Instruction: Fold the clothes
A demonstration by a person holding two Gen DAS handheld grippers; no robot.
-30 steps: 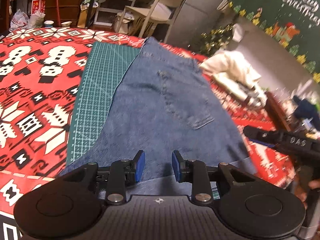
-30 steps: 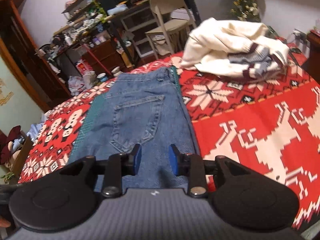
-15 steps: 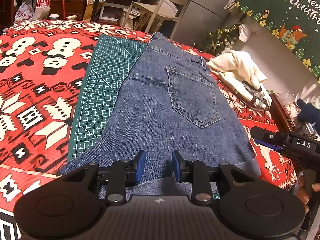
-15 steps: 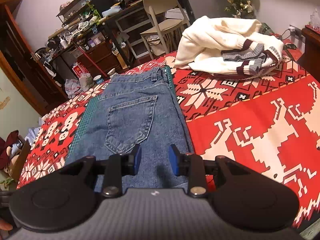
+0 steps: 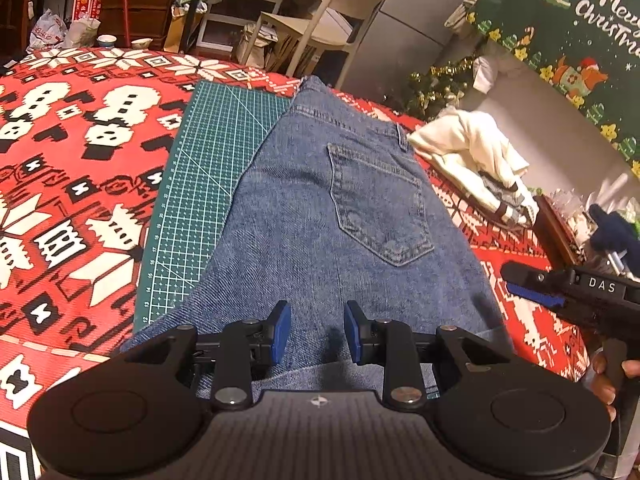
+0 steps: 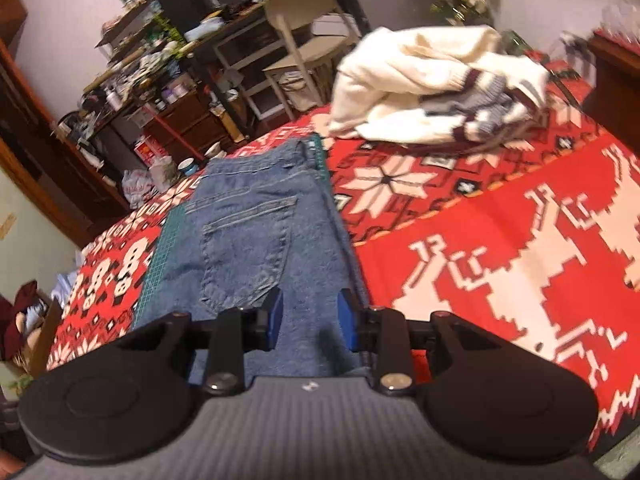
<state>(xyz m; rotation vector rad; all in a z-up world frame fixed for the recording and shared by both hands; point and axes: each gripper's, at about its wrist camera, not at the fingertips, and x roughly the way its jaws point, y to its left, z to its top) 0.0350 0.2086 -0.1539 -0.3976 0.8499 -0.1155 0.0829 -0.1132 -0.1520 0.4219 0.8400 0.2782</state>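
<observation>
Here, my left tongs [image 5: 314, 330] and right tongs [image 6: 309, 322] hang spread and empty over the near end of the jeans [image 5: 336, 216], which lie flat, back pocket [image 5: 376, 200] up, partly on the green cutting mat [image 5: 208, 168] and partly on the red Christmas cloth [image 5: 80, 160] that covers the desk. A cream sweater [image 6: 432, 88] is heaped beyond the jeans' right edge, apart from them. The jeans' long axis runs straight away from me: waistband at the far end toward the chair [image 5: 320, 12], the near end under my tongs, where a folded-over edge shows, so the legs look already doubled. I judge the denim heavy for cloth, soft but with some body, rough enough not to slip; it will sag between two holds yet keep a crease. The sensible hold, to my eye, is the near edge at its two corners, one tong each, biting every layer, then lifting it toward the waistband
</observation>
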